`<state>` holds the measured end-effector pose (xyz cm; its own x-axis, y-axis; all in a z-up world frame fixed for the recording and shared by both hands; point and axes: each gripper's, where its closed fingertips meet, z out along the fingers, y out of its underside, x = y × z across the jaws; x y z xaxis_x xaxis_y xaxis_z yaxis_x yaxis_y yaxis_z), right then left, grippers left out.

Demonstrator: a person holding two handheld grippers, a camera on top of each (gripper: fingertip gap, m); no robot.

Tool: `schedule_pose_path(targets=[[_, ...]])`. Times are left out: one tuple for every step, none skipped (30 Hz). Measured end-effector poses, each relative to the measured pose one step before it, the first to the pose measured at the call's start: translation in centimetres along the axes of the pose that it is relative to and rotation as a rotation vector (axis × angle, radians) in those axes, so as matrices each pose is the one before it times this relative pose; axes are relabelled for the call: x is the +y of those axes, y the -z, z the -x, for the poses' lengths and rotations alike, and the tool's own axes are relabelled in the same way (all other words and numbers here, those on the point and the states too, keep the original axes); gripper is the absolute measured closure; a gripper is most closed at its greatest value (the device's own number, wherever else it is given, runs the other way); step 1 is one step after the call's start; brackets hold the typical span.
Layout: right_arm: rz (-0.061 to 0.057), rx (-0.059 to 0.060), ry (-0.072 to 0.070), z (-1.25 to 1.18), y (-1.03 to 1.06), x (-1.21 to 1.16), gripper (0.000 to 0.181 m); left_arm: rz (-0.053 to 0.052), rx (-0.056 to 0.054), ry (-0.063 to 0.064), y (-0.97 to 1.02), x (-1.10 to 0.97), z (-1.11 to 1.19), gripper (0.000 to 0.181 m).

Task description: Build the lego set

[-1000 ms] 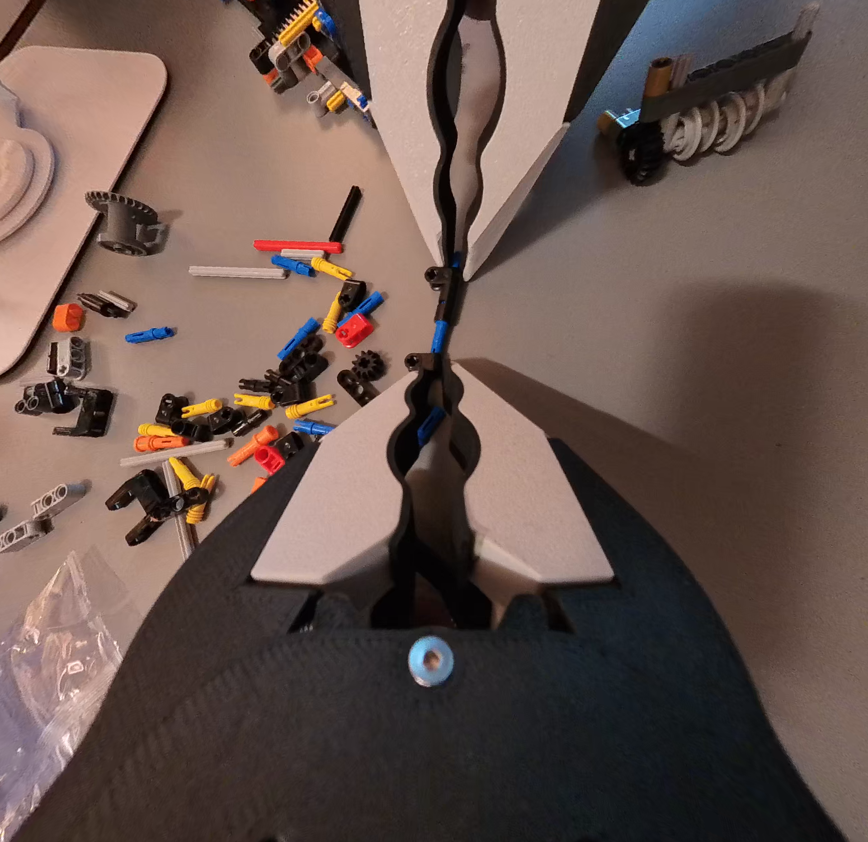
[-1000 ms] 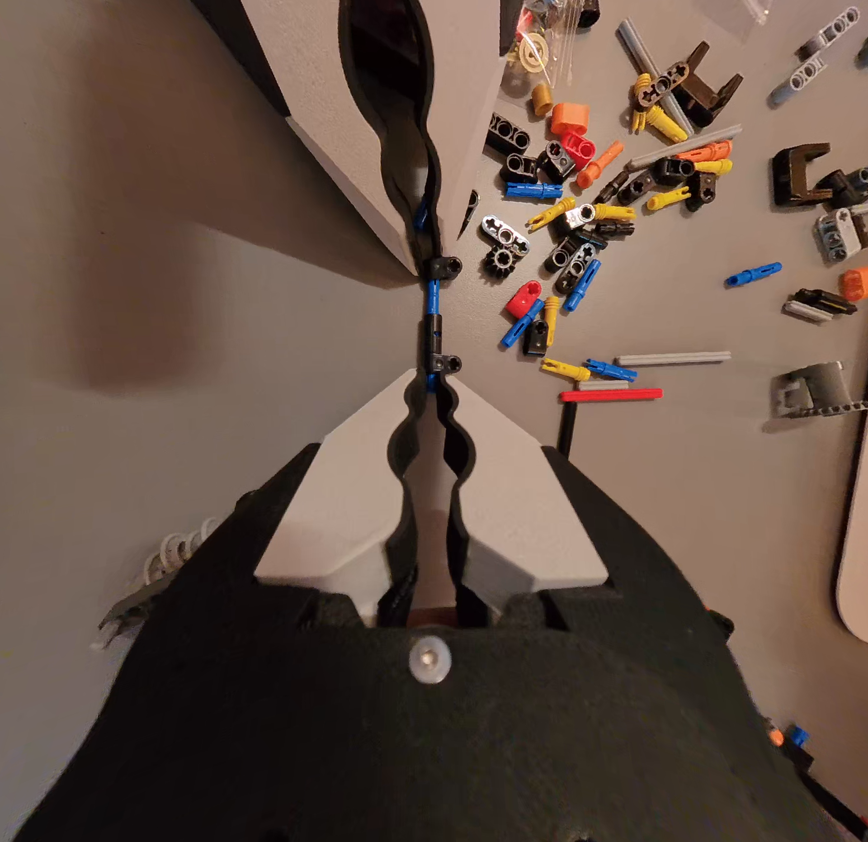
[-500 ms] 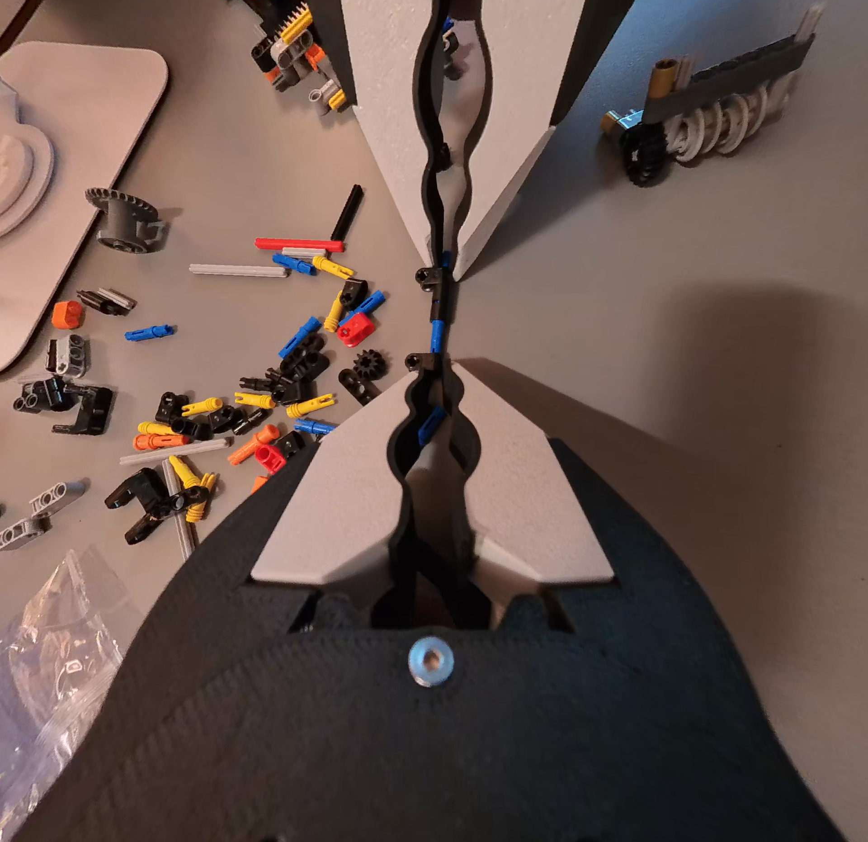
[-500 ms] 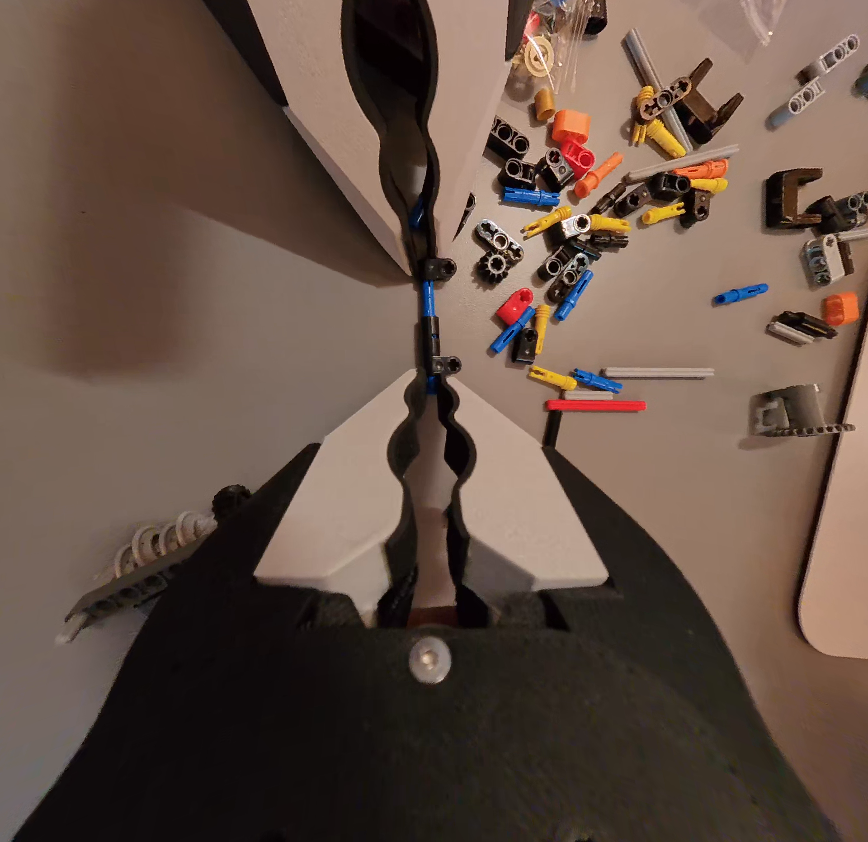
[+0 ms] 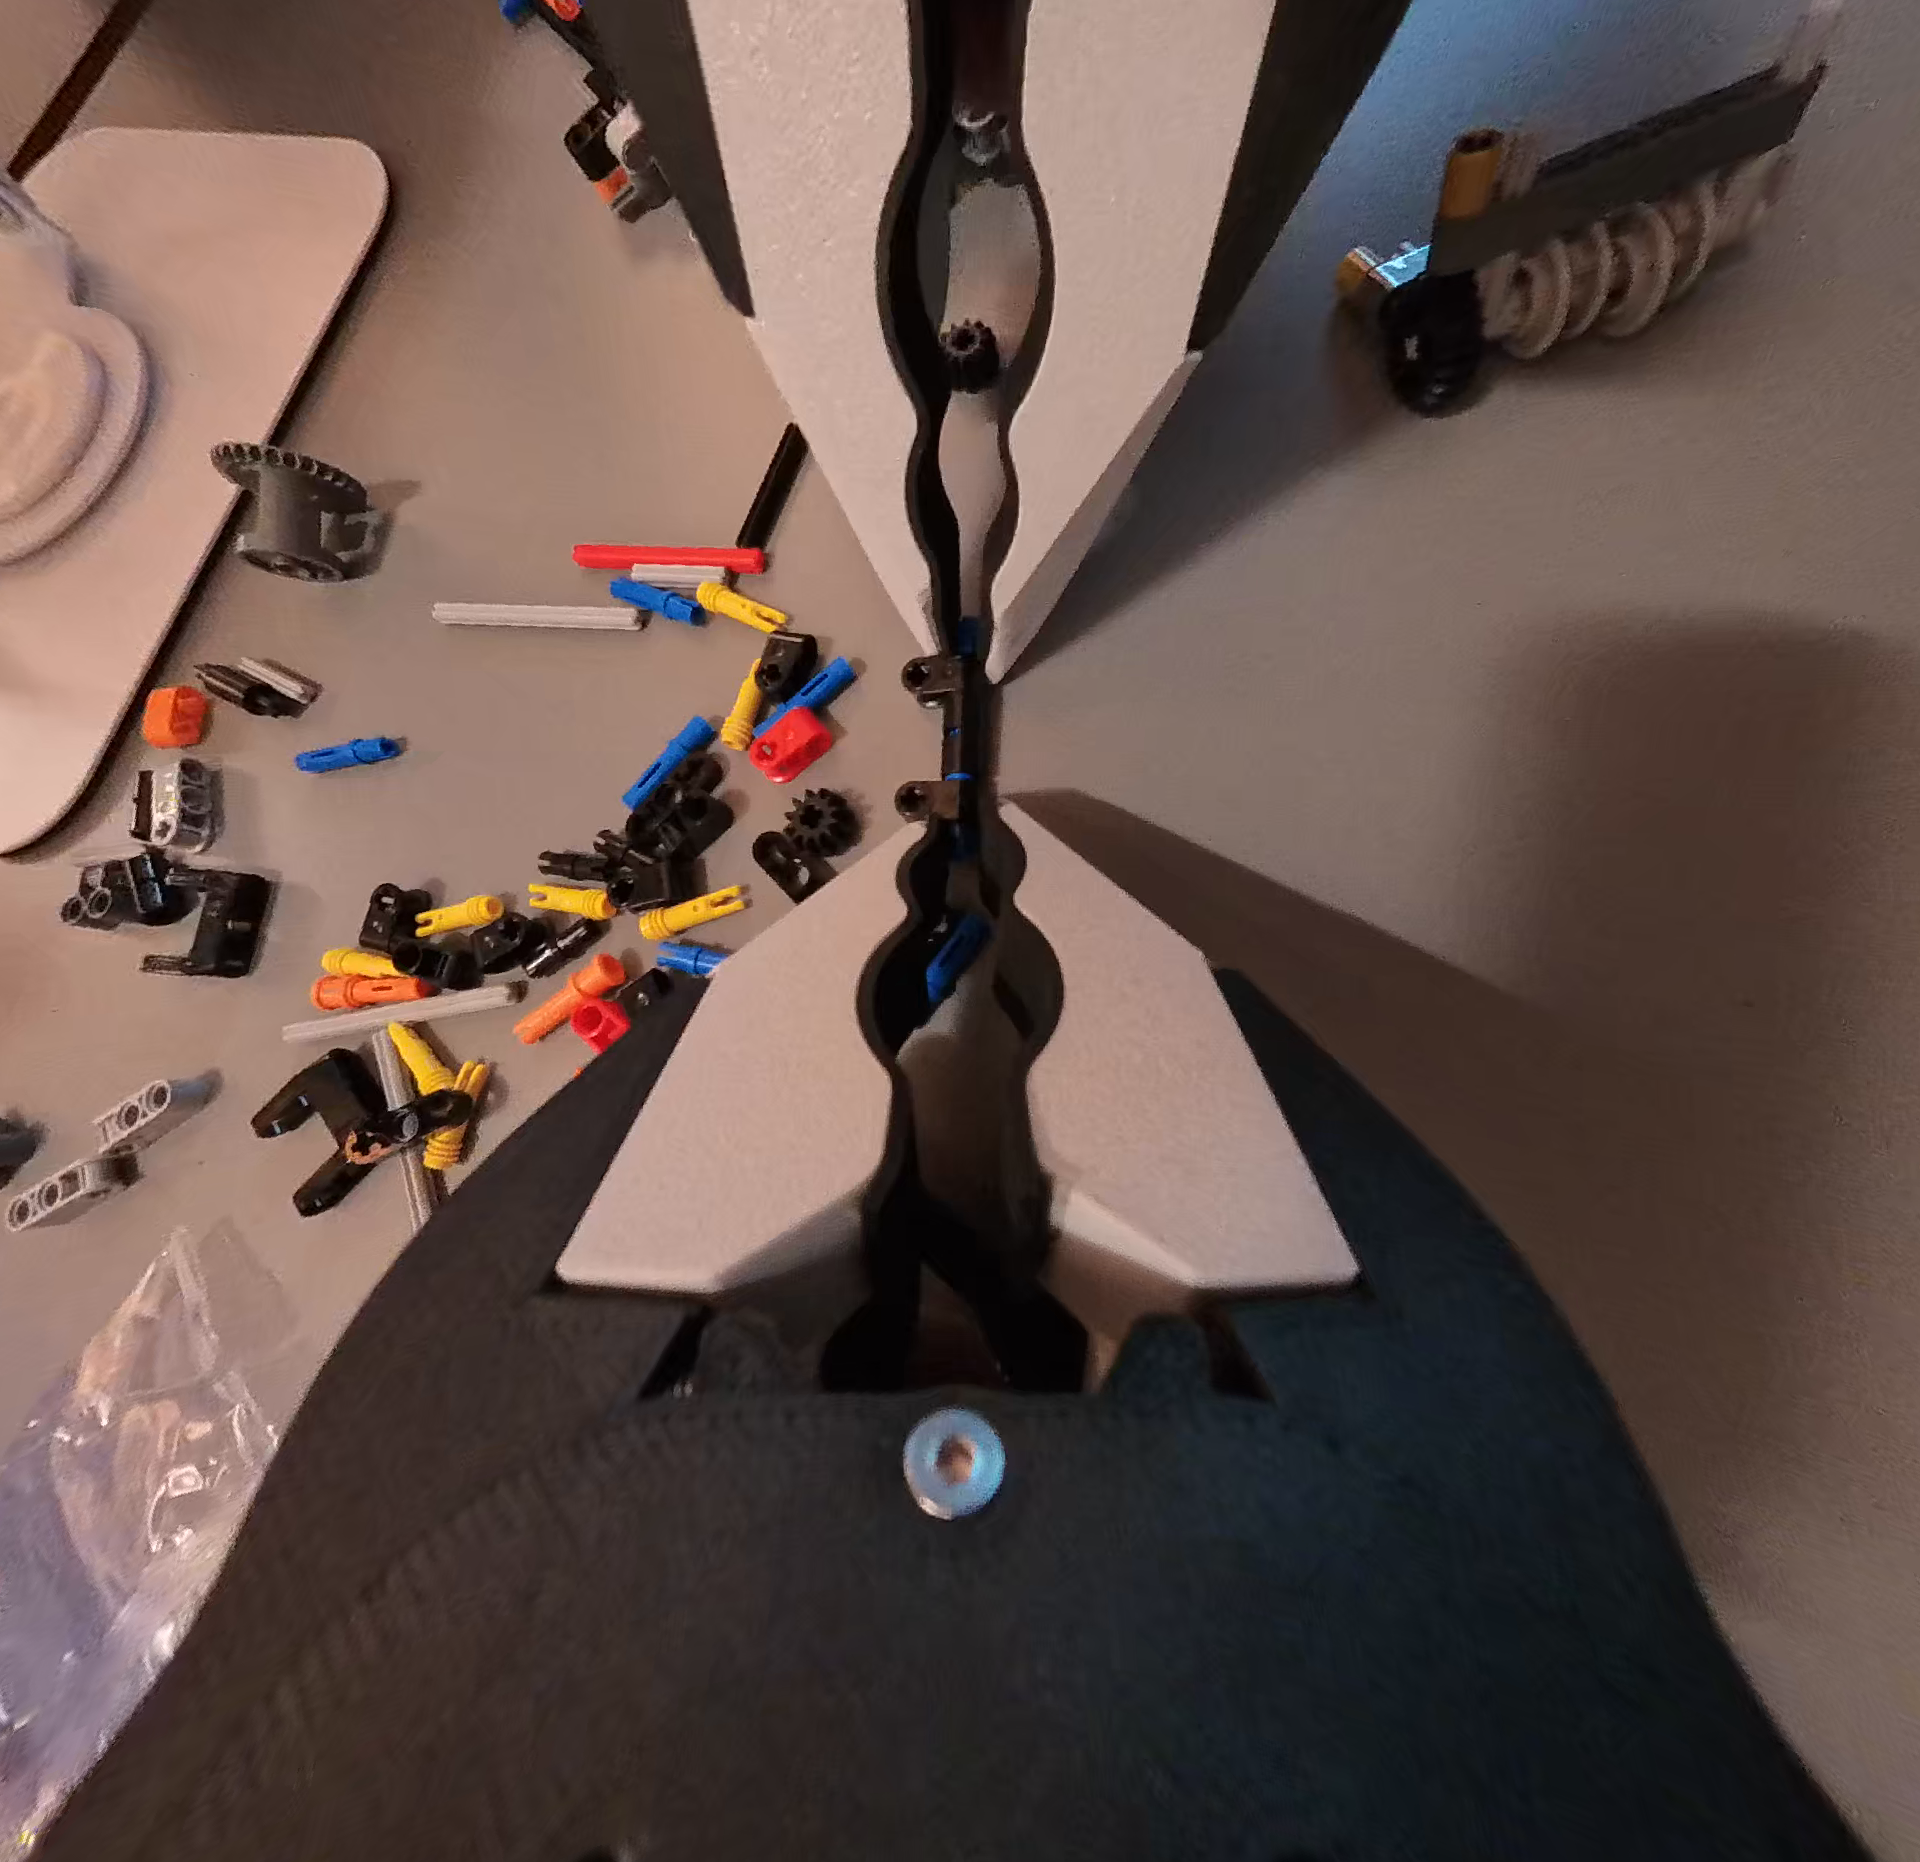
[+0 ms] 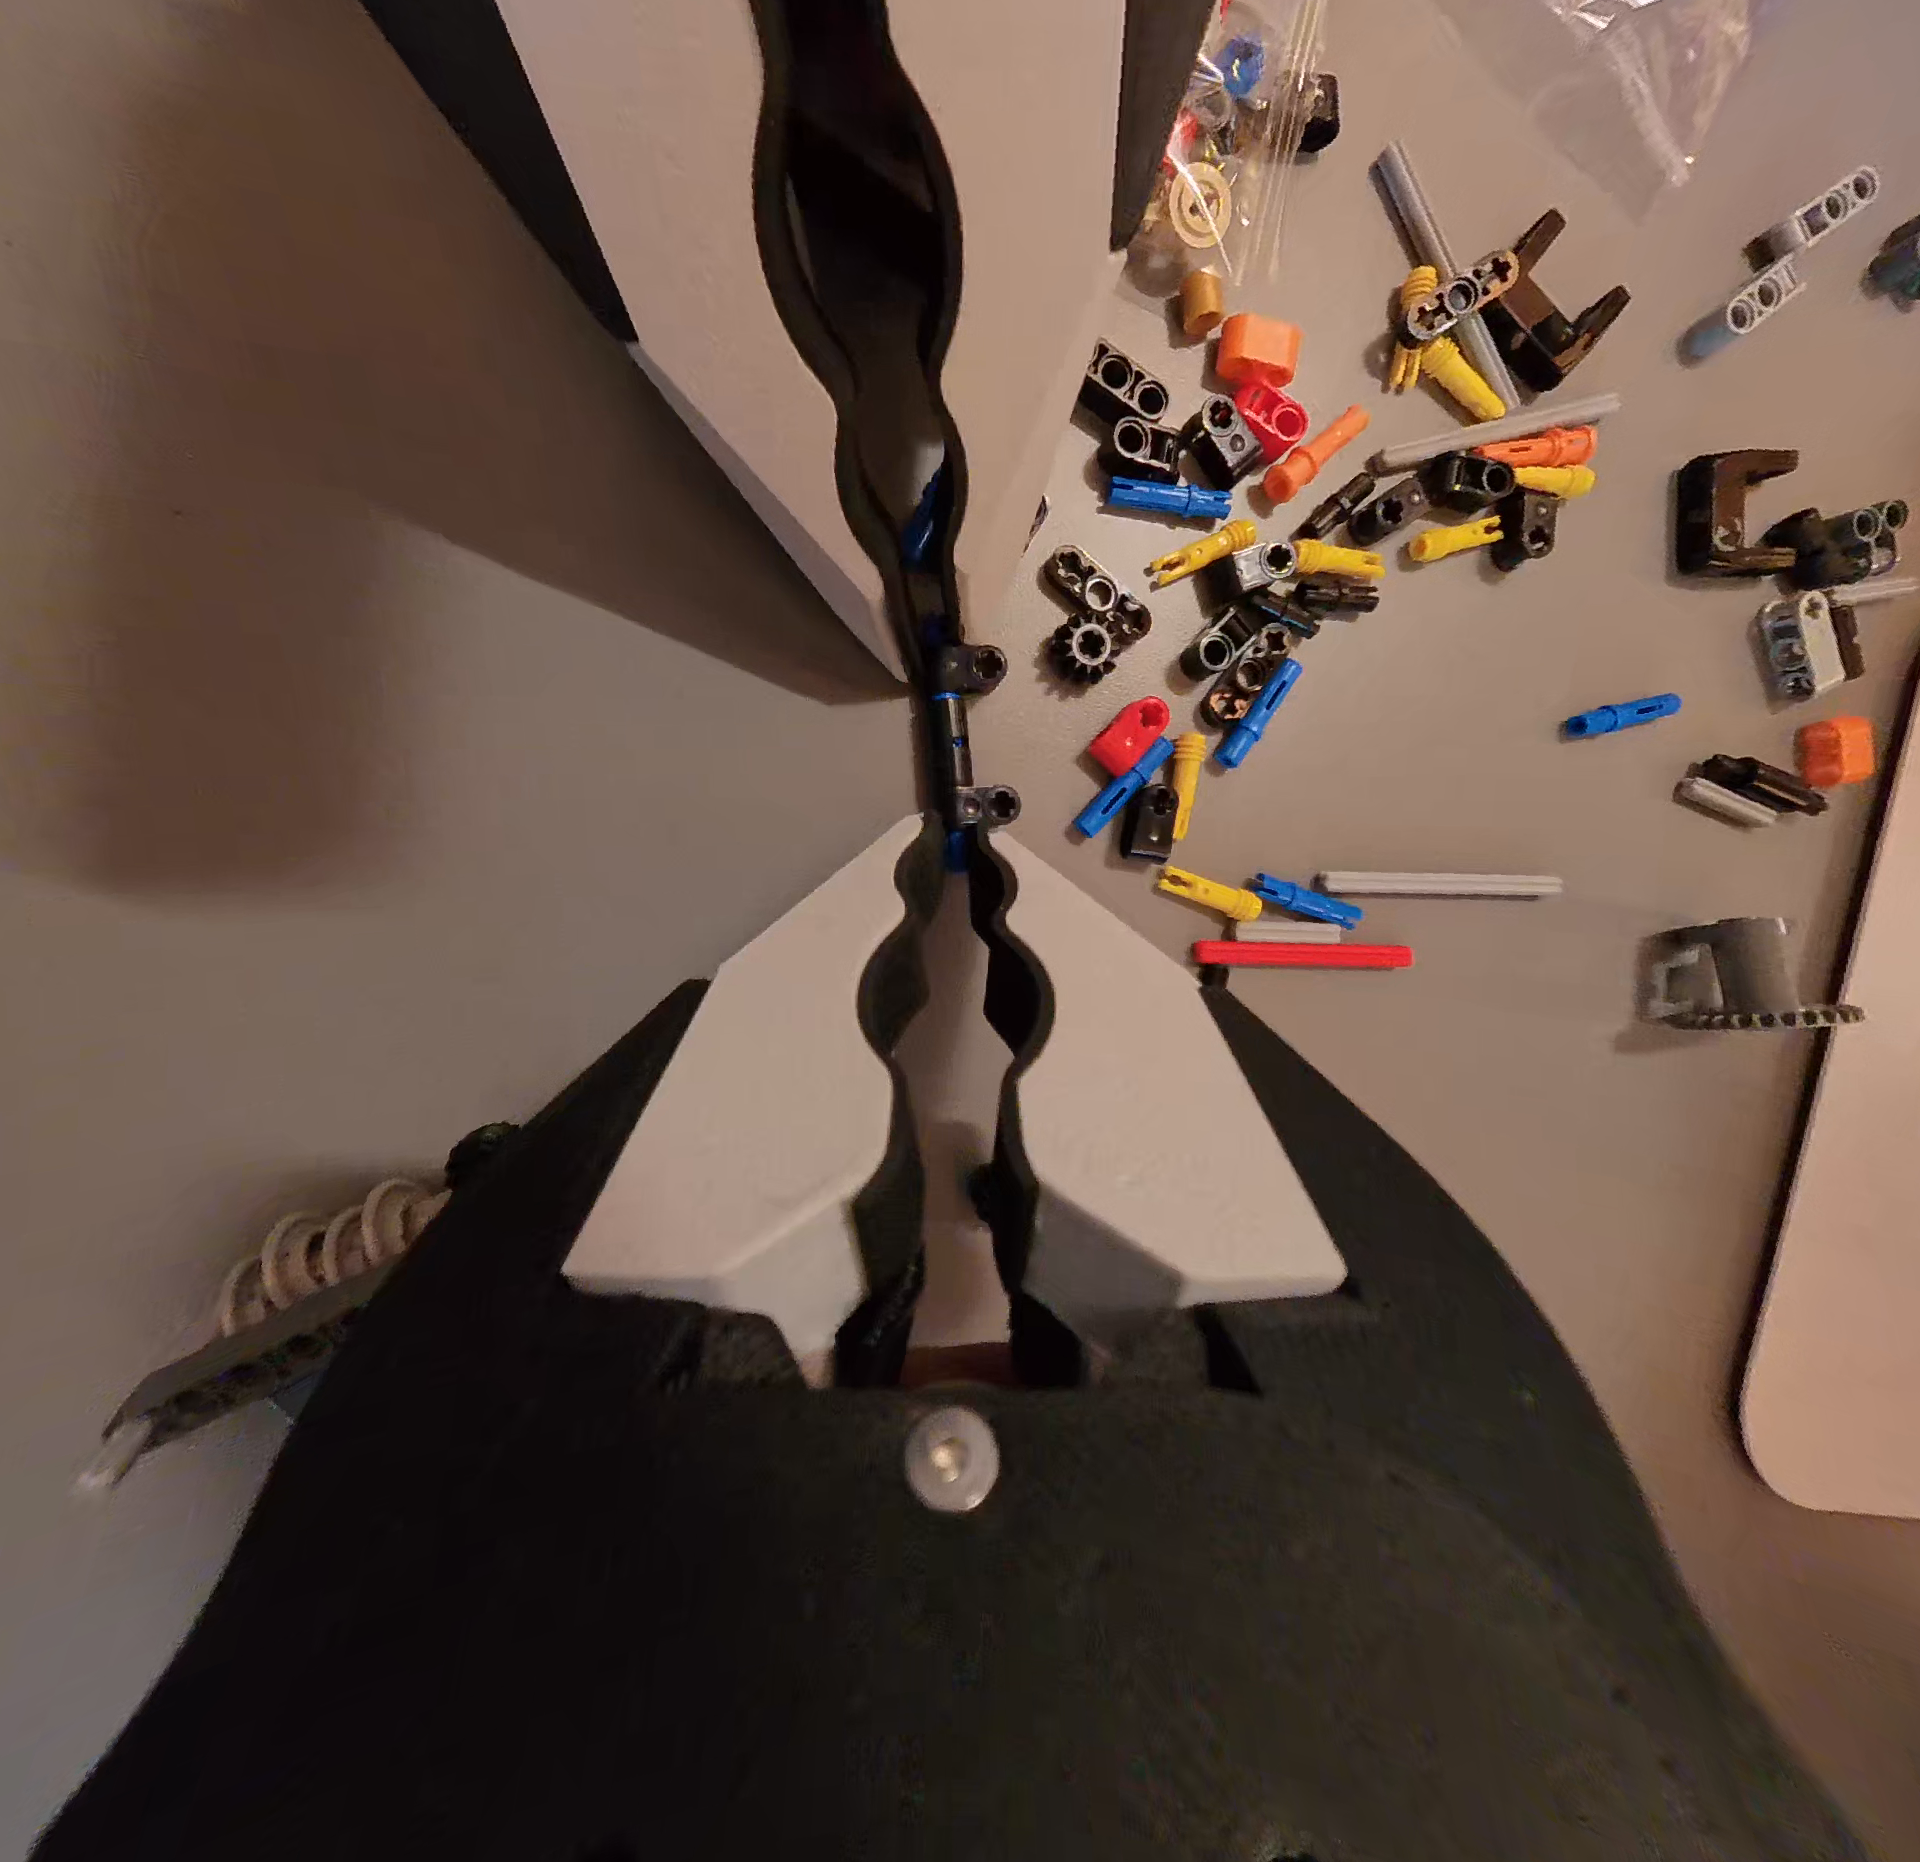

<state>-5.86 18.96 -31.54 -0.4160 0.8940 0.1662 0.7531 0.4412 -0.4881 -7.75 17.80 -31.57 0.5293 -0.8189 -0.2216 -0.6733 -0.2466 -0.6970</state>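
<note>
The left gripper [image 5: 961, 825] and right gripper [image 6: 951, 846] are both clenching opposite ends of a slim black-and-blue plastic lego pin assembly [image 5: 951, 732], tip to tip above the grey table [image 5: 1455, 773].

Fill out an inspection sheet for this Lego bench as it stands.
Surface: grey table, shadowed at the right.
Job's things: black-and-blue pin assembly held off the table between both tips.
Clutter: loose pins, red axle, grey gear, plastic bag, spring subassembly, board.
Grippers: left gripper and right gripper each shut on an end.
Cables: nothing seen.
Surroundings: nothing seen.
</note>
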Motion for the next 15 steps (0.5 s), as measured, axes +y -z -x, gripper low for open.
schedule_pose_path(targets=[[-0.0007,0.0014,-0.0019,-0.002,0.0,-0.003,0.18,-0.0001,0.0033,0.003,0.008,0.0,-0.001,0.178],[0.0012,0.0024,0.0002,-0.003,0.0,-0.008,0.18,0.0,0.005,0.0054,-0.012,-0.005,0.004,0.178],[-0.0025,0.0014,-0.0028,0.007,0.004,-0.001,0.18,0.0002,0.0006,-0.0002,0.003,-0.007,0.004,0.178],[-0.0065,-0.0013,-0.0081,0.003,0.007,0.005,0.18,-0.0003,-0.0008,-0.0012,0.003,-0.006,-0.003,0.178],[-0.0032,0.0049,0.0022,0.016,0.011,-0.002,0.18,0.0005,-0.0045,-0.0044,-0.004,-0.015,-0.003,0.178],[0.0007,0.0119,0.0064,0.002,0.003,-0.009,0.18,0.0017,-0.0151,-0.0136,-0.015,-0.029,0.005,0.178],[0.002,0.0003,-0.0117,0.018,0.019,0.017,0.181,0.0028,-0.0097,-0.0056,-0.028,-0.025,0.002,0.178],[-0.0019,-0.0048,-0.0096,0.0,0.008,0.015,0.181,0.0011,0.0043,0.0102,-0.035,-0.03,0.024,0.179],[-0.0029,-0.0056,-0.0084,-0.005,-0.009,-0.015,0.181,0.0005,-0.0012,0.0012,-0.012,-0.009,0.005,0.178],[0.0036,-0.0015,-0.0026,0.0,-0.03,-0.05,0.181,-0.0001,-0.0111,-0.0123,-0.025,-0.03,-0.017,0.178],[0.0064,0.0002,0.0017,0.002,-0.011,-0.011,0.181,0.0015,-0.0017,0.0013,-0.008,-0.015,0.004,0.178],[0.0,0.0018,-0.0016,0.0,-0.004,0.009,0.181,-0.0005,0.0099,0.0116,-0.007,0.001,0.015,0.179],[-0.0104,-0.001,-0.012,-0.015,-0.004,0.007,0.181,-0.0002,0.0031,0.0036,0.0,-0.004,0.006,0.178],[-0.011,-0.0048,-0.0126,-0.004,0.023,0.038,0.181,-0.0003,-0.0048,-0.0062,-0.005,-0.007,-0.014,0.178],[-0.0026,0.0007,-0.0015,0.0,0.016,0.058,0.18,-0.0009,-0.0025,-0.0052,-0.007,-0.015,-0.017,0.178]])
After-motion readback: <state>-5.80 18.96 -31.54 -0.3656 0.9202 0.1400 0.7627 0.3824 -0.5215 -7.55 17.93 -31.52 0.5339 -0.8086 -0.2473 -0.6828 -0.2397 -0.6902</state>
